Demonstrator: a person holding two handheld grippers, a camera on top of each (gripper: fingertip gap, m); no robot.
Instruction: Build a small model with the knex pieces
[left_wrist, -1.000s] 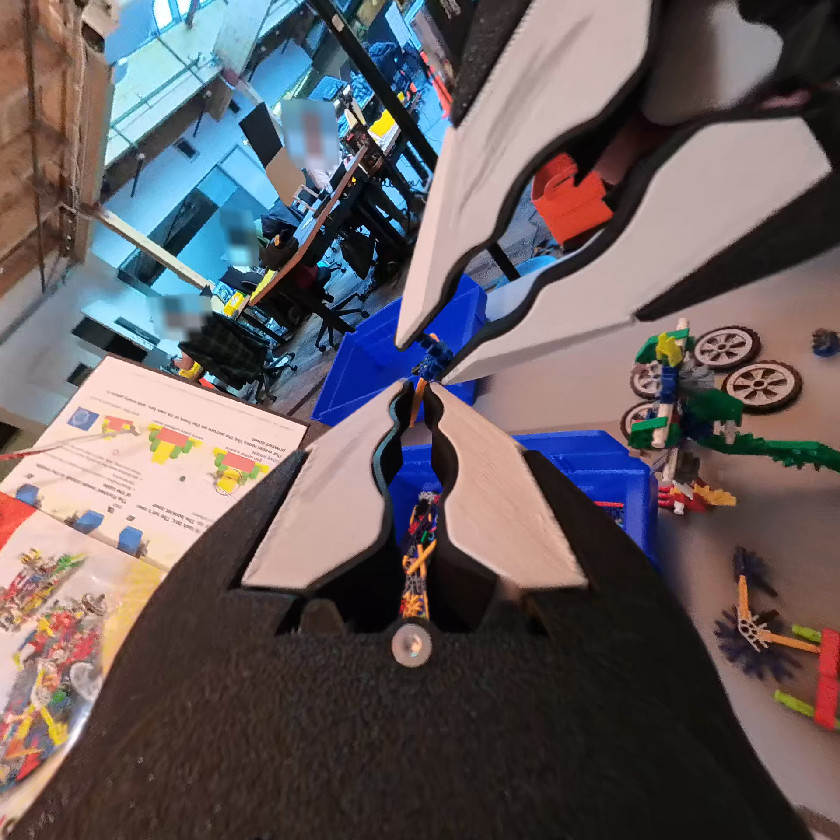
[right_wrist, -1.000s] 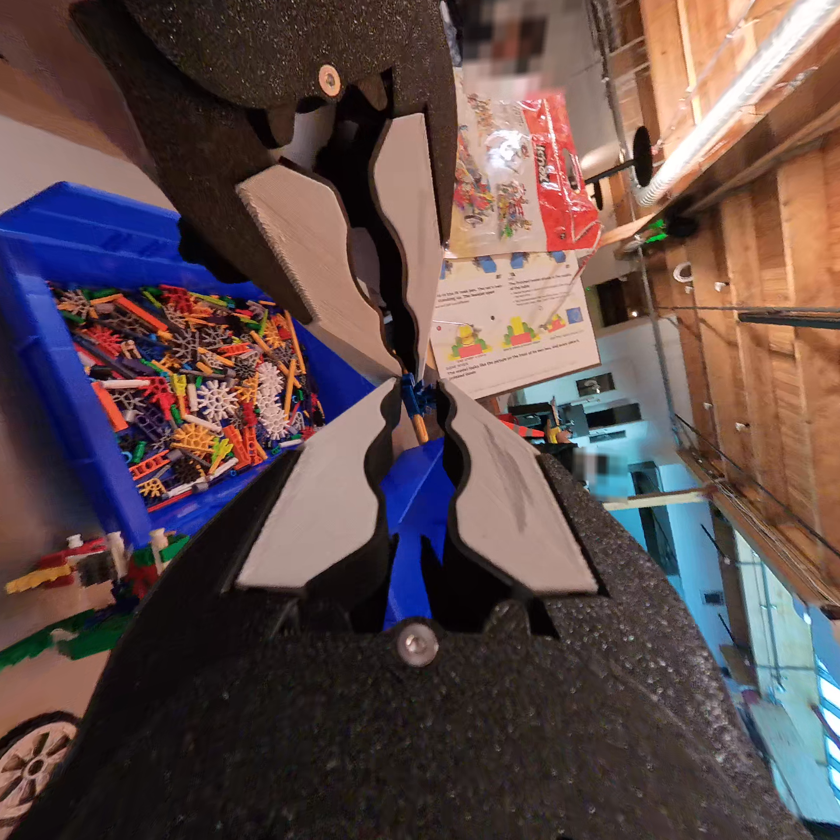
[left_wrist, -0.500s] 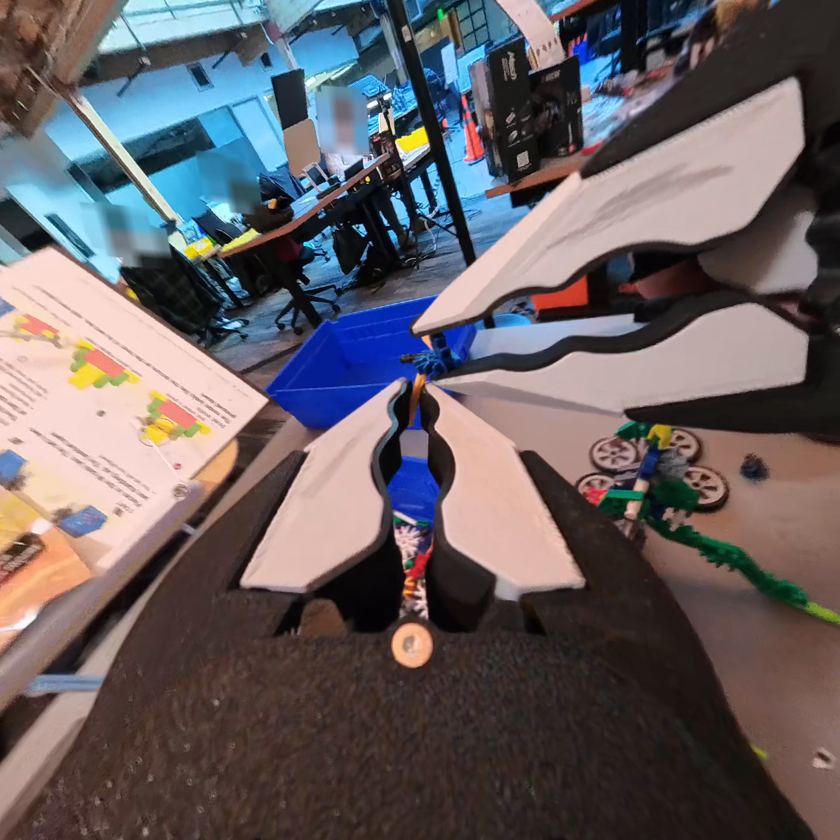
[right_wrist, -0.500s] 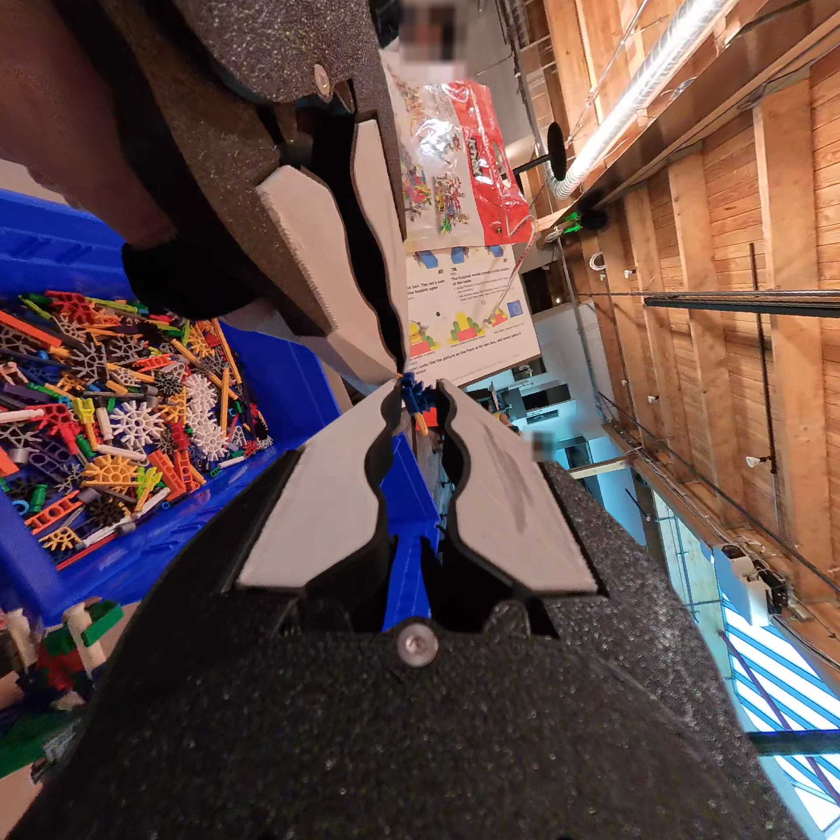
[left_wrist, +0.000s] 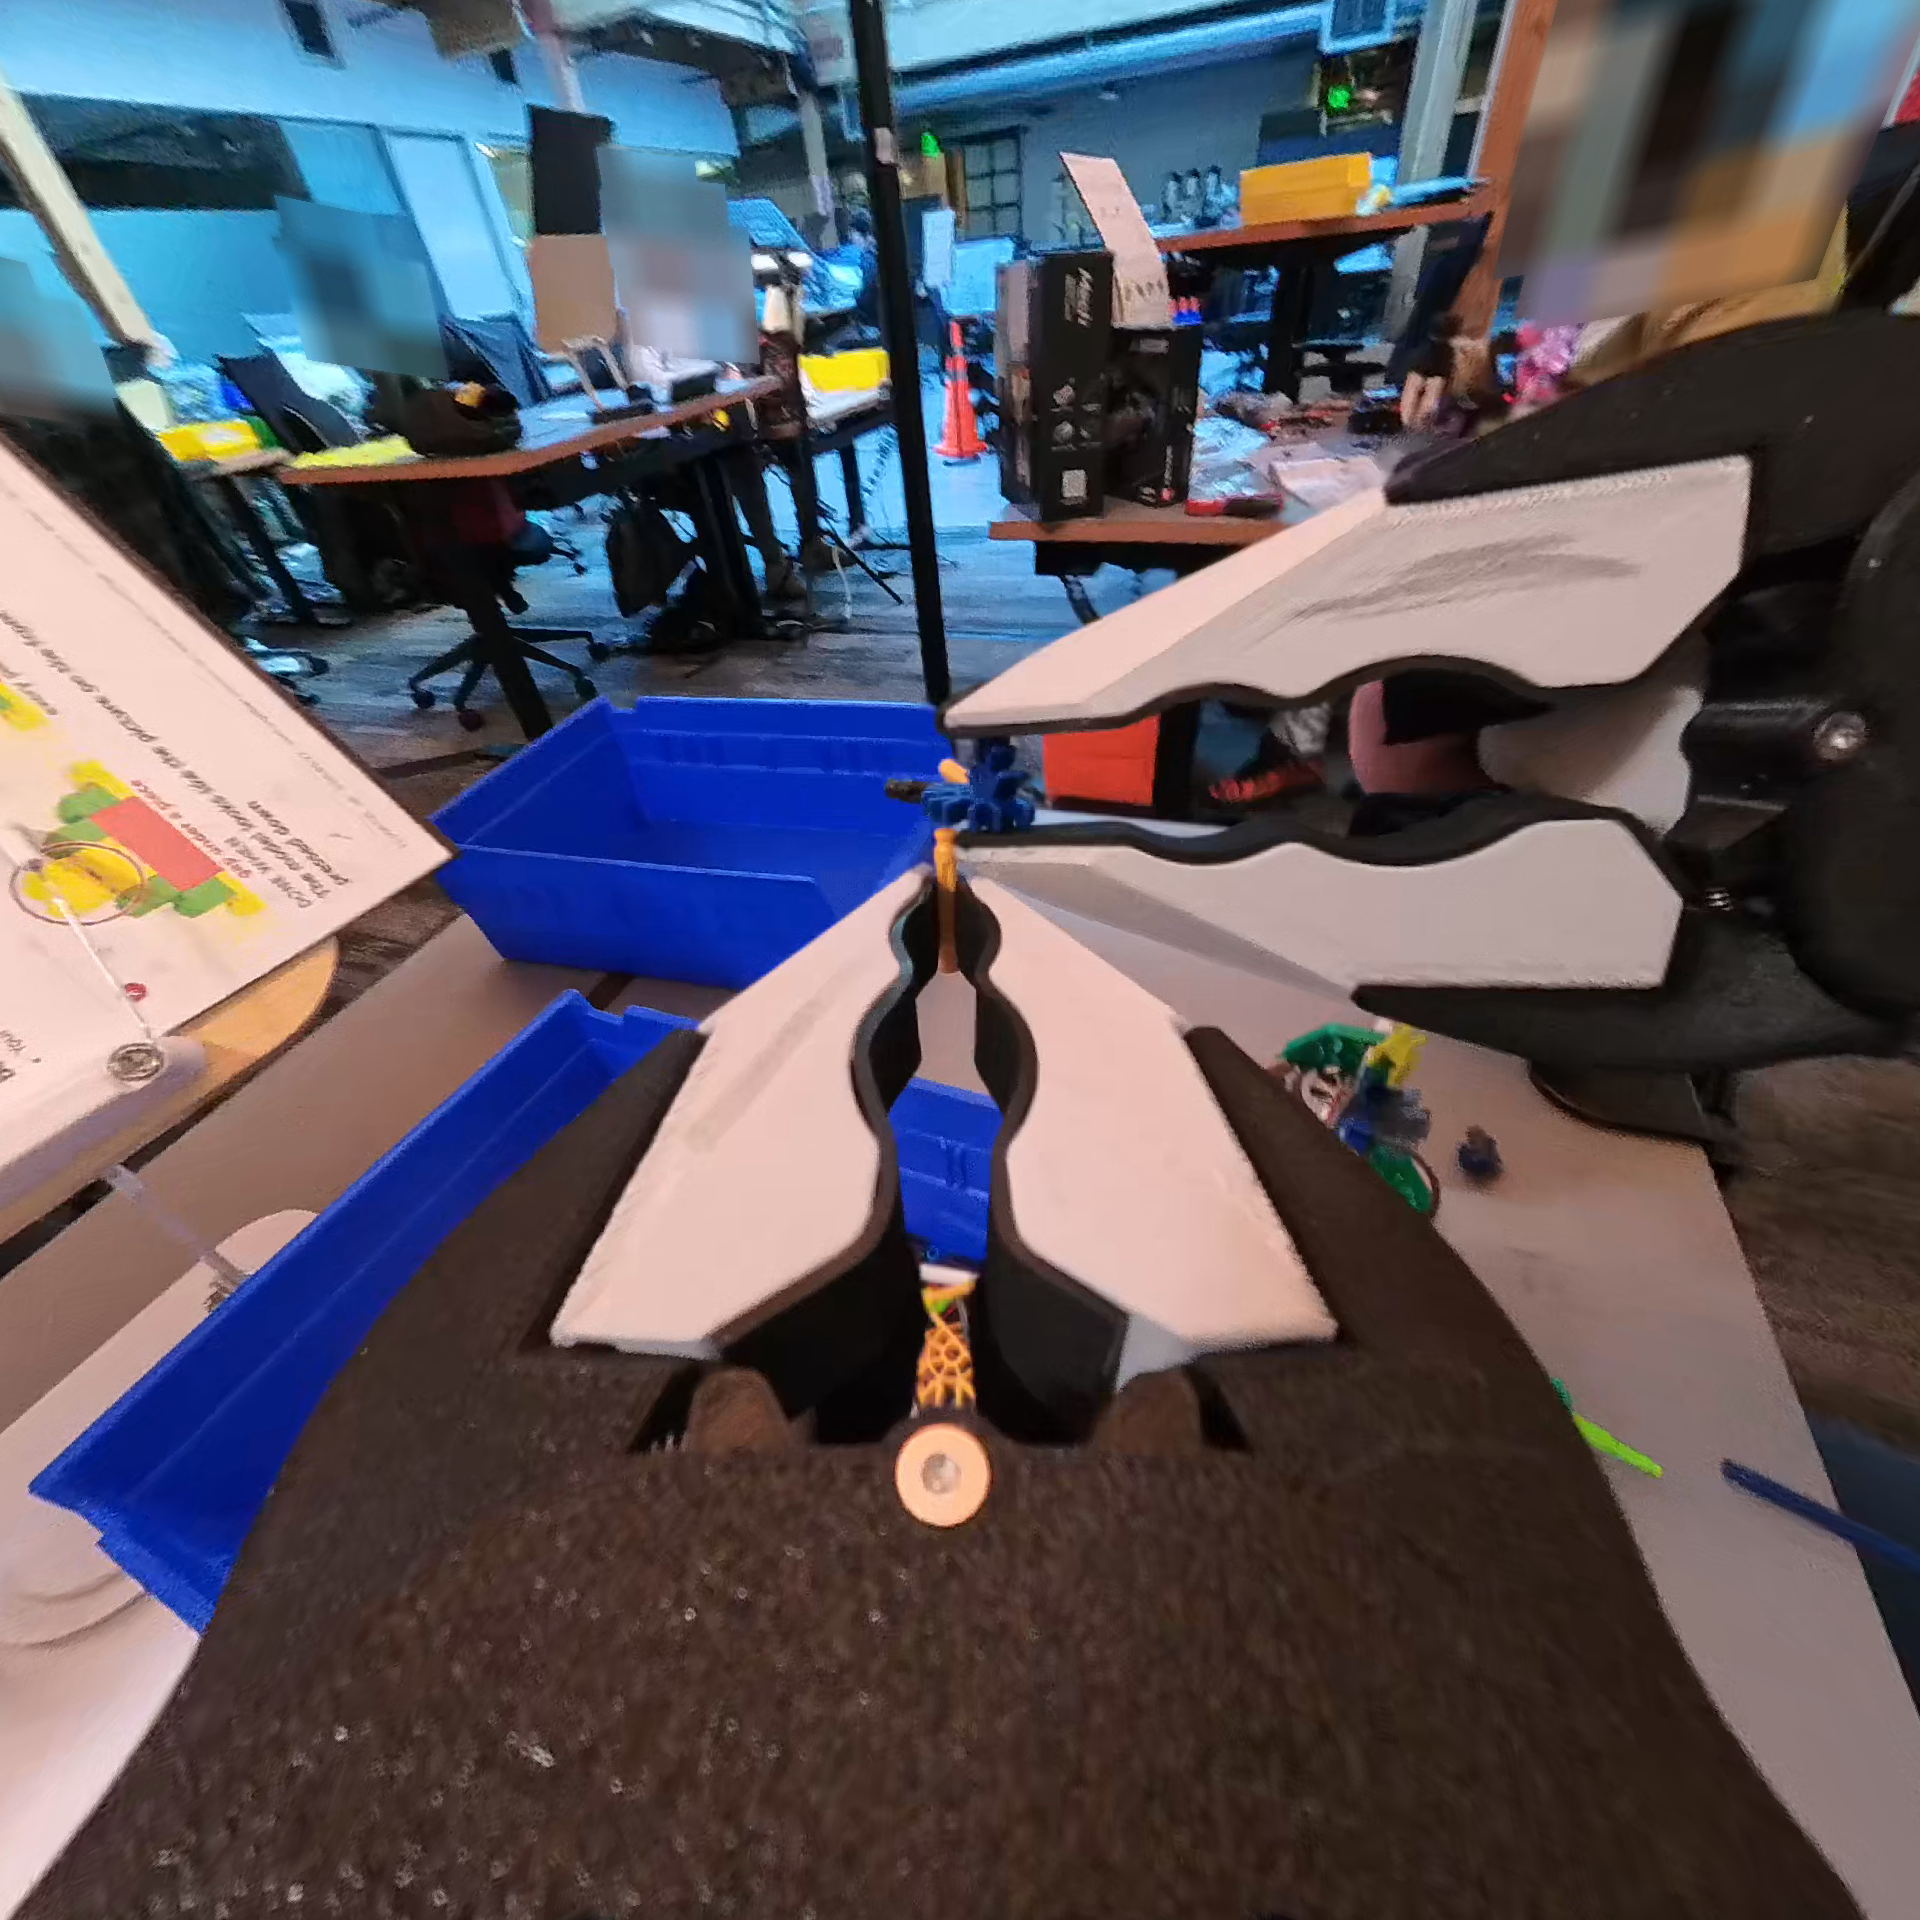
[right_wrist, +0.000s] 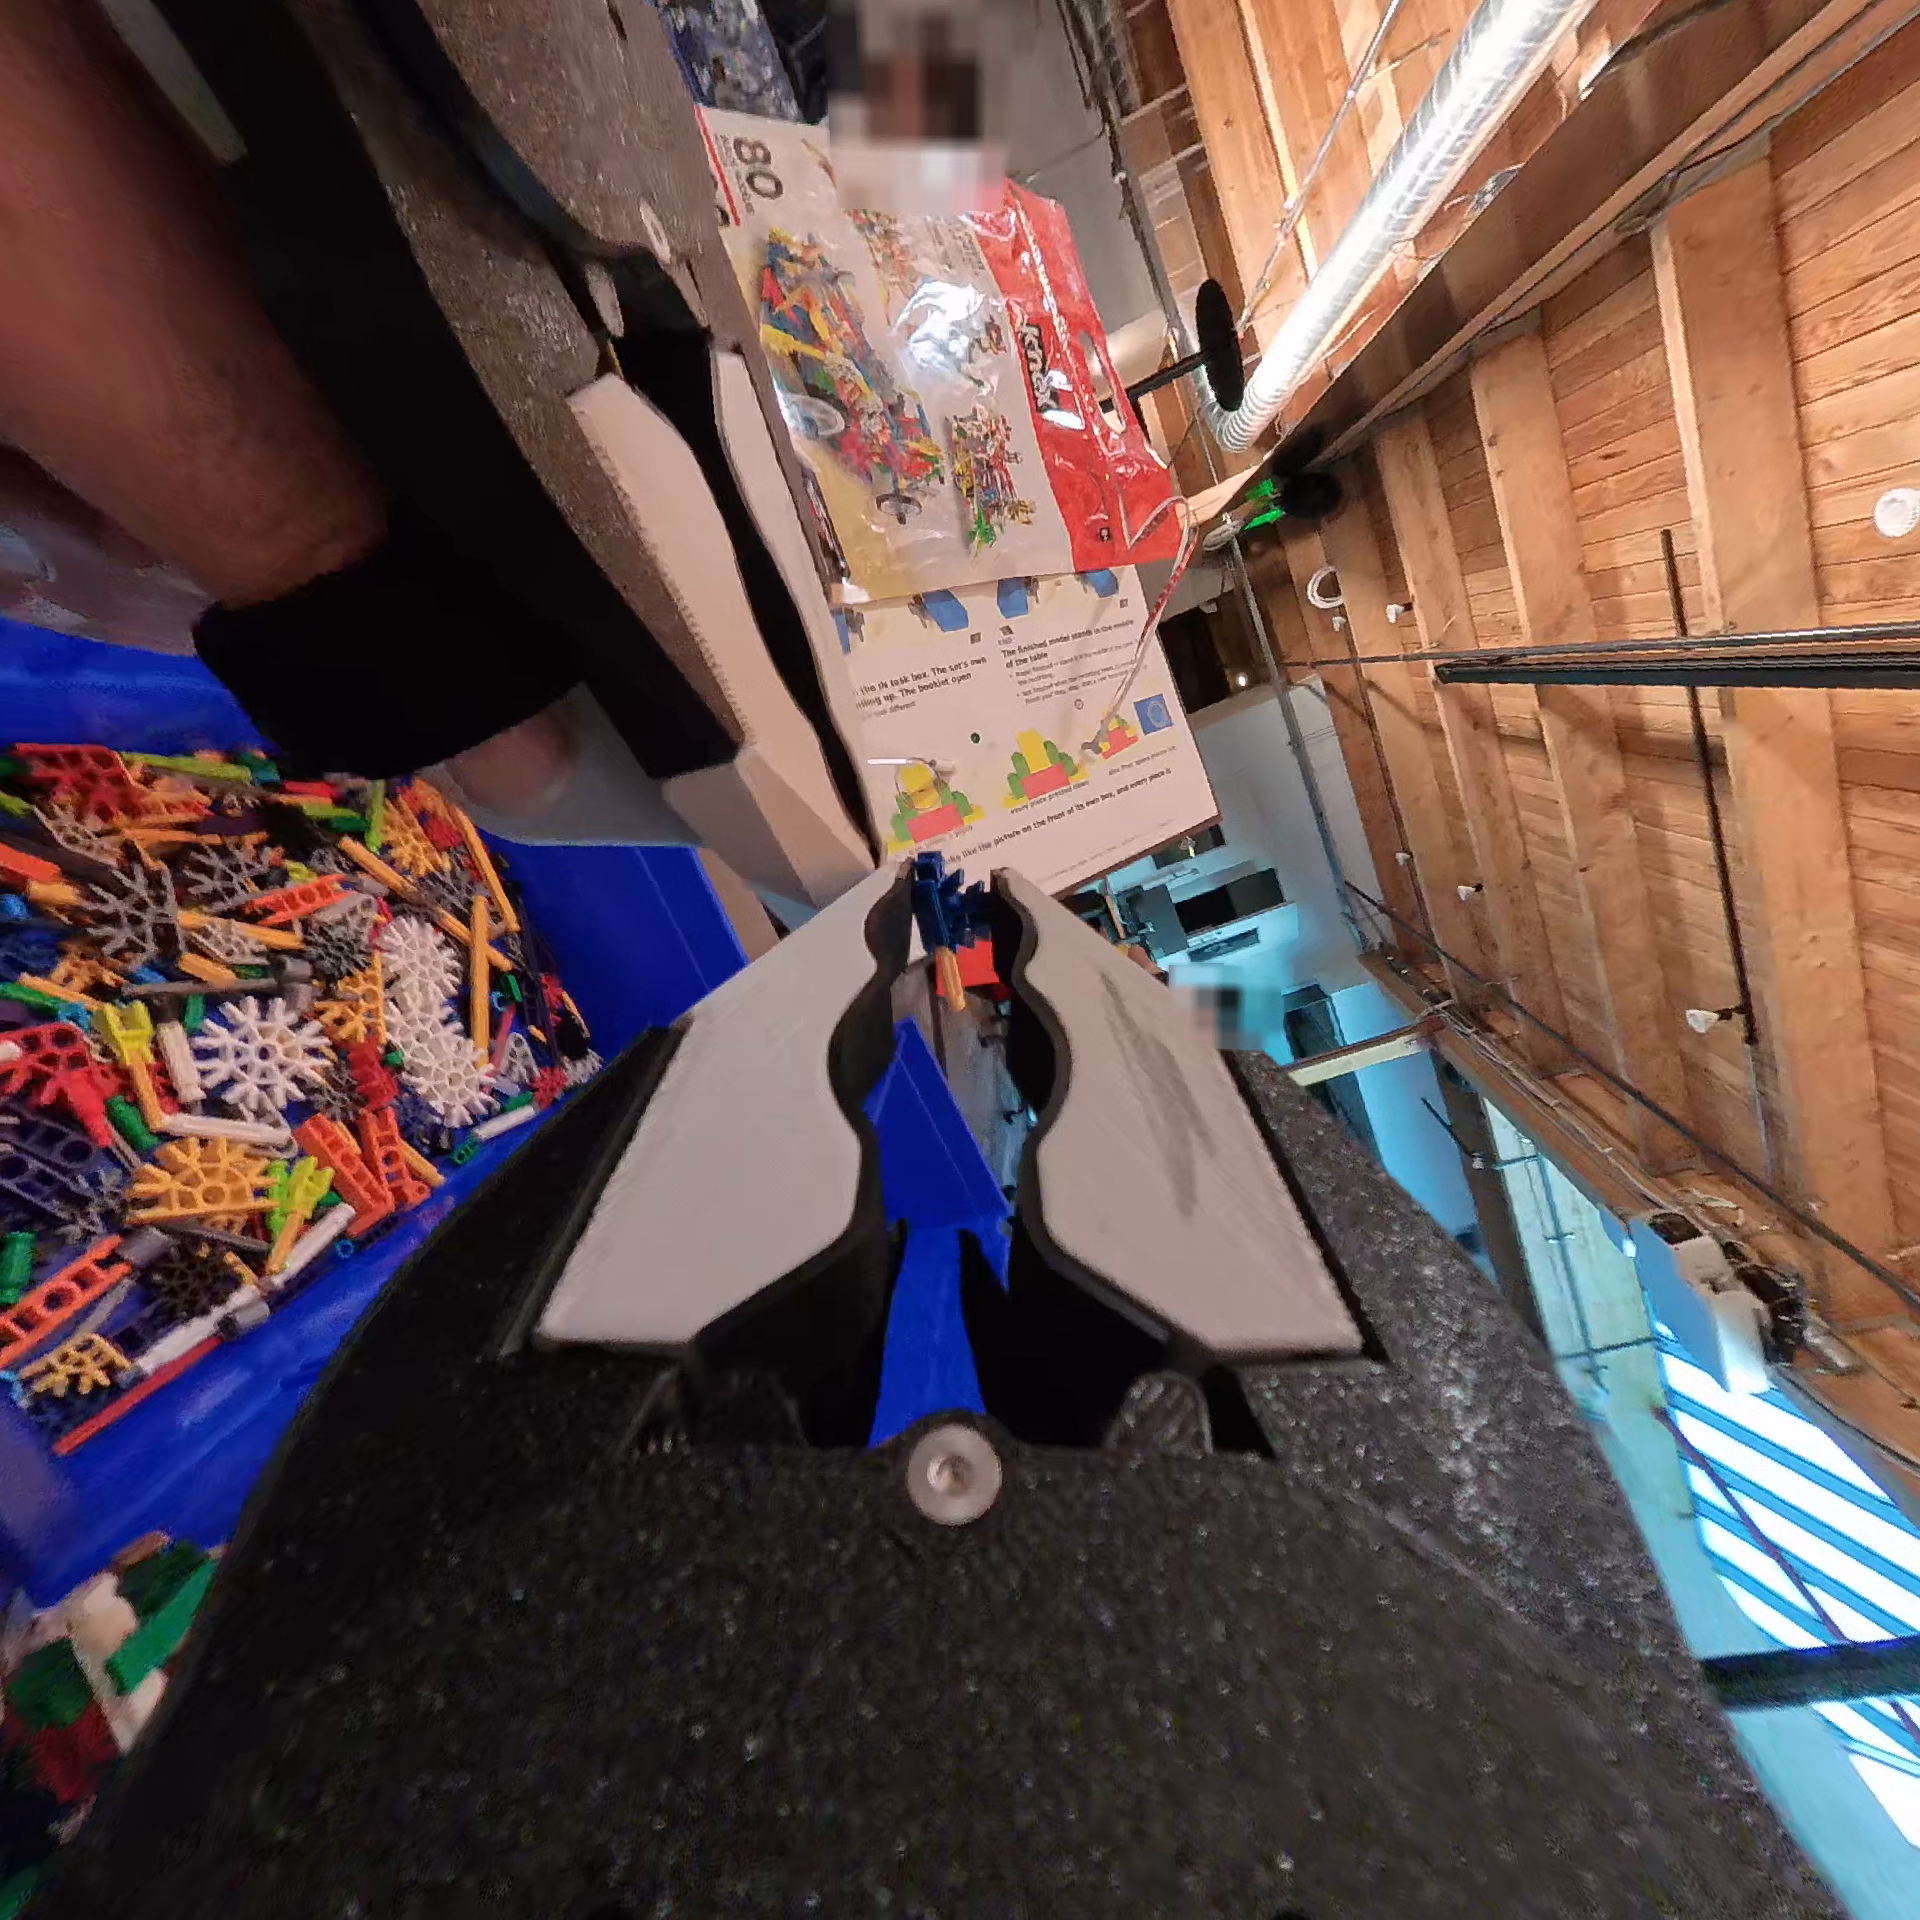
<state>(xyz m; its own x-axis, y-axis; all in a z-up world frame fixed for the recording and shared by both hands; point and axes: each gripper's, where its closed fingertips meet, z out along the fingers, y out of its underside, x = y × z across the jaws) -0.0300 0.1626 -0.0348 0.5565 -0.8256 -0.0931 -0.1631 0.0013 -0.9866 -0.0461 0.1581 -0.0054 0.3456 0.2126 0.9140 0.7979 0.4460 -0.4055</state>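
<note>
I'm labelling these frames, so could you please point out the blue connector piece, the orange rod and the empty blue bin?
blue connector (left_wrist: 975, 802), left wrist view, on its toothed hub.
orange rod (left_wrist: 947, 914), left wrist view, on its shaft between the near fingertips.
empty blue bin (left_wrist: 665, 894), left wrist view, on its front wall.

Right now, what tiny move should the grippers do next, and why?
Probably push the rod a little further into the connector. The left gripper is shut on the yellow rod, the right gripper is shut on the blue connector, and the rod's tip already meets the connector. Whether it has clicked in, I cannot tell.
</note>
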